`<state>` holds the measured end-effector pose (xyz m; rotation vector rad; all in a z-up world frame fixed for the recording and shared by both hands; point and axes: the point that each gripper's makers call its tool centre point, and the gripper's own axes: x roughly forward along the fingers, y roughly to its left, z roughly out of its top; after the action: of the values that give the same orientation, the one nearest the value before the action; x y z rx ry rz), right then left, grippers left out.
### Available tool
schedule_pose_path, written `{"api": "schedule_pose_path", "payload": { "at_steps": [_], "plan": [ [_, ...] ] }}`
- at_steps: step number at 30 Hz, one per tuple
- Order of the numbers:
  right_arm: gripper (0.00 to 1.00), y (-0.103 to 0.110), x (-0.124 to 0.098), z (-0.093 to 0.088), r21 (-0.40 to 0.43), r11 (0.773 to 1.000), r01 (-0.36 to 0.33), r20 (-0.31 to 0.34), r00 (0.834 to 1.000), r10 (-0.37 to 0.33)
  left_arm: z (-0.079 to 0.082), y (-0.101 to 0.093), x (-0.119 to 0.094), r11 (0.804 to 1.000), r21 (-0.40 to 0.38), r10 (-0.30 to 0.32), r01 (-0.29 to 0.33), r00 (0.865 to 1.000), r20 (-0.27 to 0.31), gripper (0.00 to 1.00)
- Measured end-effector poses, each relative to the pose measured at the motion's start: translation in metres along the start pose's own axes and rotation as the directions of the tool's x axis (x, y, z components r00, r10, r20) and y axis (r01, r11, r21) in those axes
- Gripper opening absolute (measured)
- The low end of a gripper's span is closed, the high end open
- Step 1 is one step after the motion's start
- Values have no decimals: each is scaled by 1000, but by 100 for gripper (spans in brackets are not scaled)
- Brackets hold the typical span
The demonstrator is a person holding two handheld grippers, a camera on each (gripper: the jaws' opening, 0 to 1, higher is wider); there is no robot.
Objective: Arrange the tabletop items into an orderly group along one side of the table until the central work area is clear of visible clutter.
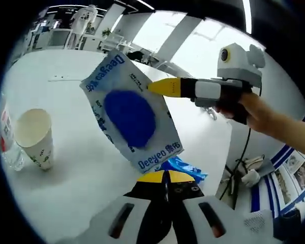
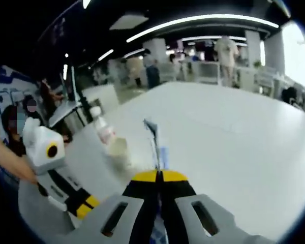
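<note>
The glove packet hangs above the table, right of the paper cup. Both grippers pinch it — left gripper at its low corner, right gripper at its top edge. Long axis runs between them.
</note>
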<state>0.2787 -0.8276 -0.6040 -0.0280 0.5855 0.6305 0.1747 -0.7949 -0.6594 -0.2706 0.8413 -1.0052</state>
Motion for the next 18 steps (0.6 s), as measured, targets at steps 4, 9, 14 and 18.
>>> {"api": "schedule_pose_path", "payload": {
  "at_steps": [4,9,14,18],
  "plan": [
    [0,8,-1,9,-39,998,-43,1,999,43,10,-4,-7,999,39,9,-10,999,31,0],
    [0,17,-14,19,-79,994,-79,21,996,81,41,-11,-35,958,280,40,-66,995,96,9],
    [0,29,-27,21,-164,979,-123,13,992,127,79,-10,-72,853,488,102,-184,976,190,32],
    [0,41,-35,20,-255,954,-156,-5,987,160,106,-7,-93,745,609,147,-274,957,251,43]
  ]
}}
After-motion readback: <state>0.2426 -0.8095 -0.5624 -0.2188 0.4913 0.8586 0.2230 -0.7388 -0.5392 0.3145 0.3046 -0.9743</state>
